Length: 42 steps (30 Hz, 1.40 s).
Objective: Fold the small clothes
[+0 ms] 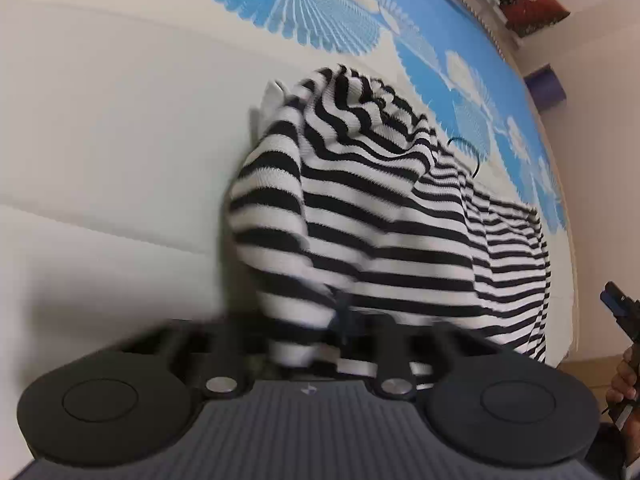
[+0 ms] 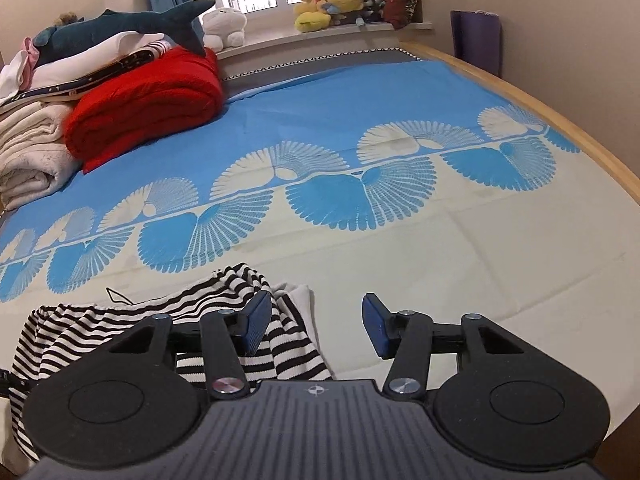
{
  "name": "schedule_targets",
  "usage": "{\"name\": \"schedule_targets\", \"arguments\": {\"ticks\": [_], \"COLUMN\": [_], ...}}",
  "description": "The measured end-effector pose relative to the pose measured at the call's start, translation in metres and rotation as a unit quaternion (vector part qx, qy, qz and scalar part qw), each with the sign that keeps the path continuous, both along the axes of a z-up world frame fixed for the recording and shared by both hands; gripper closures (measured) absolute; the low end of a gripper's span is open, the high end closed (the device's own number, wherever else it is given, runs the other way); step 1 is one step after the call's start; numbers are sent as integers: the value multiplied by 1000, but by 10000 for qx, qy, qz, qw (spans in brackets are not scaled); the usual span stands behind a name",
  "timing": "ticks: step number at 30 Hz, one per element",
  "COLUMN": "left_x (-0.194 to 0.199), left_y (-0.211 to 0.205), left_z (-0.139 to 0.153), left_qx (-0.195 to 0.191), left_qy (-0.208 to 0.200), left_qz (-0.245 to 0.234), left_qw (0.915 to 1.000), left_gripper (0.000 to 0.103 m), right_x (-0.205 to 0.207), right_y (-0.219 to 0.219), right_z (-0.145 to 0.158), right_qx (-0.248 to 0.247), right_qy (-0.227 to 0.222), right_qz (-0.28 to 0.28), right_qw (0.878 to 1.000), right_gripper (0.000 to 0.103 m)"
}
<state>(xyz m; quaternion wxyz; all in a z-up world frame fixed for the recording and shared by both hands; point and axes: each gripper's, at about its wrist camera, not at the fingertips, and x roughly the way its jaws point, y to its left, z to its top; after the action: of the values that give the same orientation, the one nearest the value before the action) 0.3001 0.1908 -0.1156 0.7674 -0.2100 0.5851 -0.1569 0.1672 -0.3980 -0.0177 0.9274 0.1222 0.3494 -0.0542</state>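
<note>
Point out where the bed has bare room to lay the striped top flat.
Widest free patch: the cream sheet right of the striped top, running to the wooden bed edge. The blue area beyond the fan-pattern band is also bare. Crowded: the far left, with the red blanket and the stacked bedding.

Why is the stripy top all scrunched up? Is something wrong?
Nothing looks broken. The top is bunched and draped because the left gripper is holding it up off the bed. It isn't folded yet.
</note>
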Motion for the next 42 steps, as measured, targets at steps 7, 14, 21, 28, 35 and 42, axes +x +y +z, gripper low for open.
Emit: {"name": "schedule_targets", "arguments": {"ticks": [7, 14, 21, 28, 35, 42], "left_x": [-6, -24, -23, -19, -8, 12], "left_y": [9, 36, 27, 47, 36, -9], "left_z": [26, 66, 65, 25, 5, -3], "left_qx": [49, 294, 504, 284, -208, -242], "left_qy": [-453, -805, -532, 19, -147, -254], "left_qz": [-13, 513, 481, 593, 4, -625], "left_qw": [9990, 9950, 9962, 9978, 9997, 9974], "left_gripper": [92, 94, 48, 28, 24, 82], "right_x": [6, 8, 3, -5, -2, 7], "right_y": [10, 21, 24, 11, -1, -6], "right_z": [0, 2, 3, -2, -2, 0], "right_qx": [15, 186, 127, 189, 145, 124], "right_qy": [-39, -134, -161, -35, -41, -82], "right_qz": [-67, -107, 29, 36, 75, 17], "right_qw": [10000, 9997, 9998, 9998, 9999, 9999], "right_gripper": [51, 51, 51, 51, 51, 51]}}
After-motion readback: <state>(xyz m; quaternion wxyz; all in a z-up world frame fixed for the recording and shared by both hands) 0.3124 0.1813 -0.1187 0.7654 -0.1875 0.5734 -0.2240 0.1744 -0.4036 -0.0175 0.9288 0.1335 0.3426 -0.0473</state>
